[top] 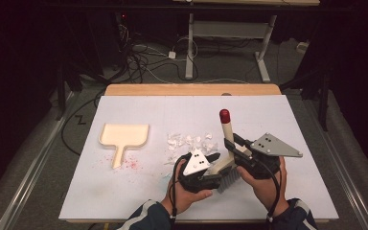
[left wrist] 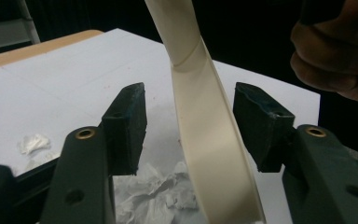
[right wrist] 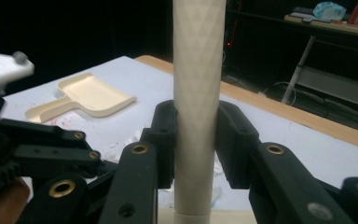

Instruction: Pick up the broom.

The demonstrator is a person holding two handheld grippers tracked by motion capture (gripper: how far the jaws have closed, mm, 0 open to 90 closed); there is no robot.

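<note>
A brush with a cream handle [top: 227, 130] and a red tip [top: 224, 115] stands almost upright at the middle right of the white table [top: 278, 115], its bristles [top: 228, 180] down. My right gripper [top: 231, 146] is shut on the handle, and in the right gripper view [right wrist: 196, 135] both pads press the textured handle [right wrist: 198, 70]. My left gripper [top: 215, 167] reaches in from the left at the brush's lower part. In the left gripper view [left wrist: 189, 112] the cream brush body [left wrist: 209, 140] runs between the jaws, with a gap at each pad.
A cream dustpan [top: 123, 136] lies flat at the left of the table, with red crumbs [top: 132, 163] scattered by its handle. Several torn white paper scraps [top: 191, 142] lie just behind the grippers. Beyond the table's far edge are cables and the legs of a desk [top: 189, 52].
</note>
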